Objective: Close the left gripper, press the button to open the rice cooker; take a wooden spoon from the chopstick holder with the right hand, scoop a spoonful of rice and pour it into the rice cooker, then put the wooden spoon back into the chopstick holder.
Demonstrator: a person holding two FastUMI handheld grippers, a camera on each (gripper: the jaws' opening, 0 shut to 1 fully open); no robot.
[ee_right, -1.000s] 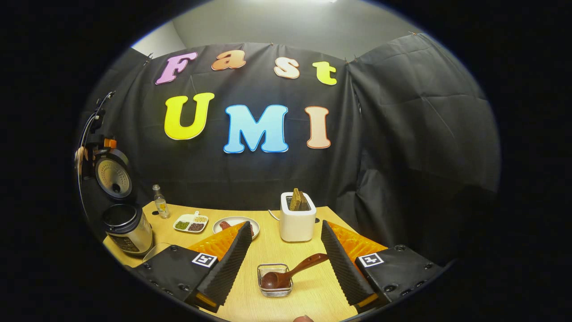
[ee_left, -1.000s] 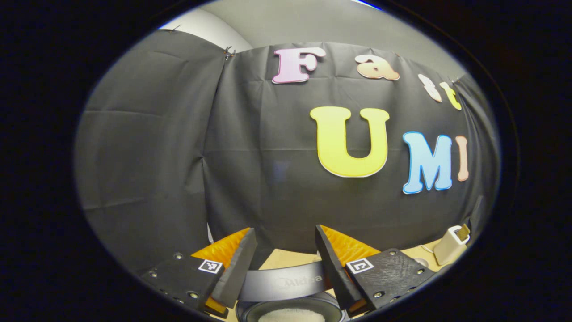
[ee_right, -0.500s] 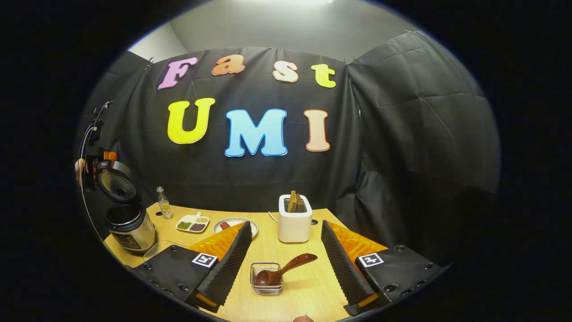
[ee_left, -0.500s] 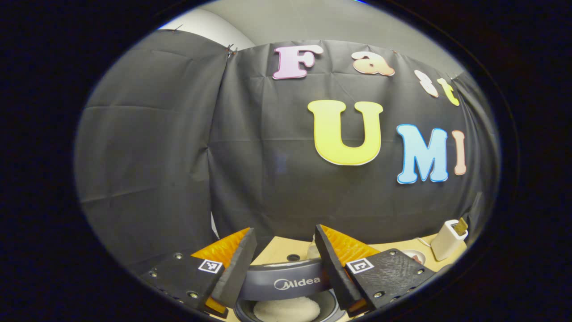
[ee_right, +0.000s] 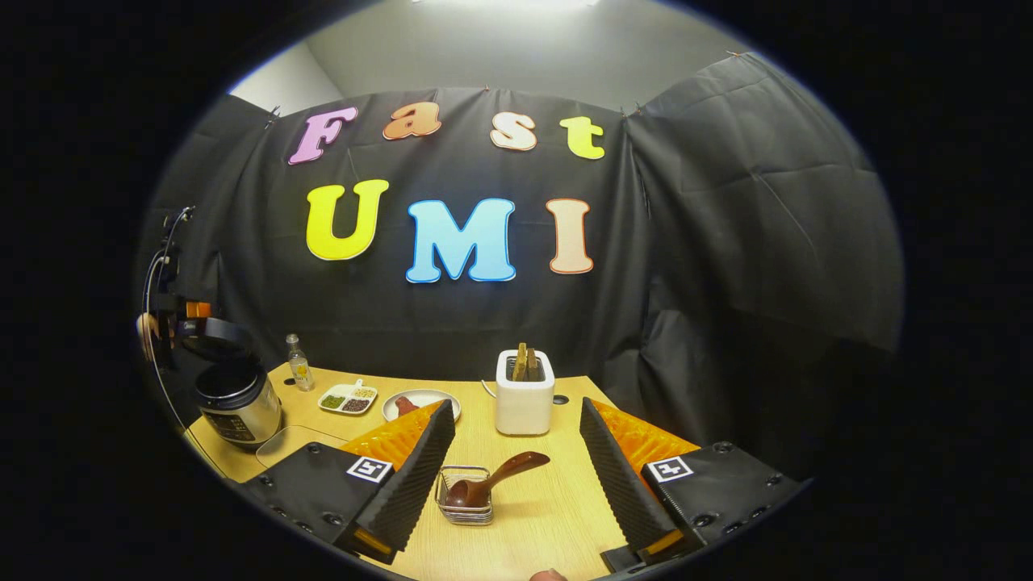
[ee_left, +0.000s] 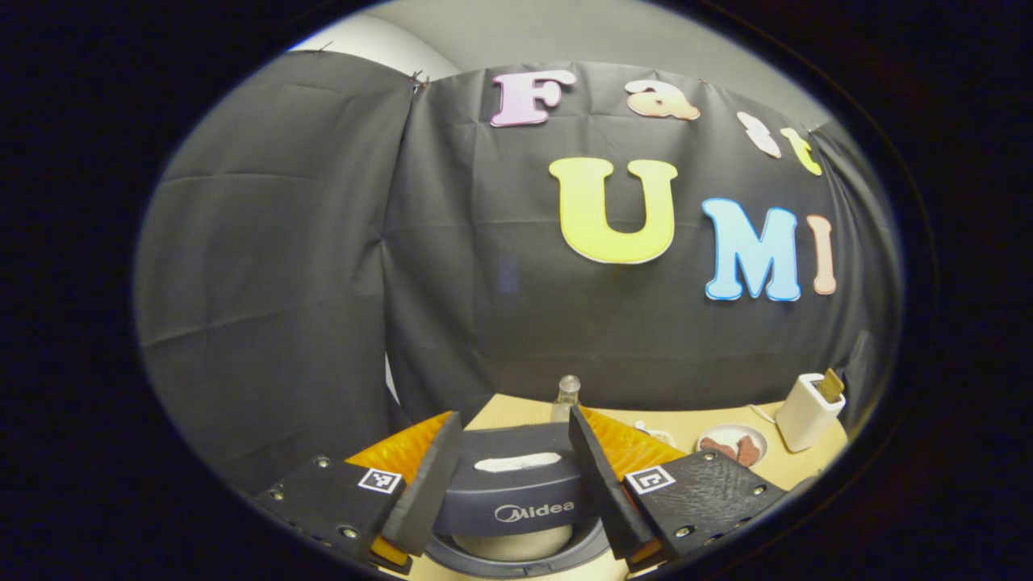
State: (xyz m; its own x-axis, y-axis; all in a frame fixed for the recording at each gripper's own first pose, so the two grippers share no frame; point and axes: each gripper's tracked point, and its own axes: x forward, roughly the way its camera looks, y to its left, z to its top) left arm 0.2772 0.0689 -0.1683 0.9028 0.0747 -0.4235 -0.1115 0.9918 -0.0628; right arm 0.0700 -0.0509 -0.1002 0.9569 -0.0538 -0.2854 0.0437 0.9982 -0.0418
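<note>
Lowered since before, rice cooker lid [ee_left: 516, 484] sits between the wide-open, empty left claw [ee_left: 512, 478] fingers.

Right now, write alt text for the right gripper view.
An open hand-held gripper points over a wooden table at a wooden spoon lying in a small wire holder. Behind stand a white toaster, a plate and, far left, a rice cooker with its lid partly raised.

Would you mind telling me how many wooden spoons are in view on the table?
1. The wooden spoon rests in the wire chopstick holder, bowl down, handle leaning right, between the right gripper fingers. None seems hidden.
</note>
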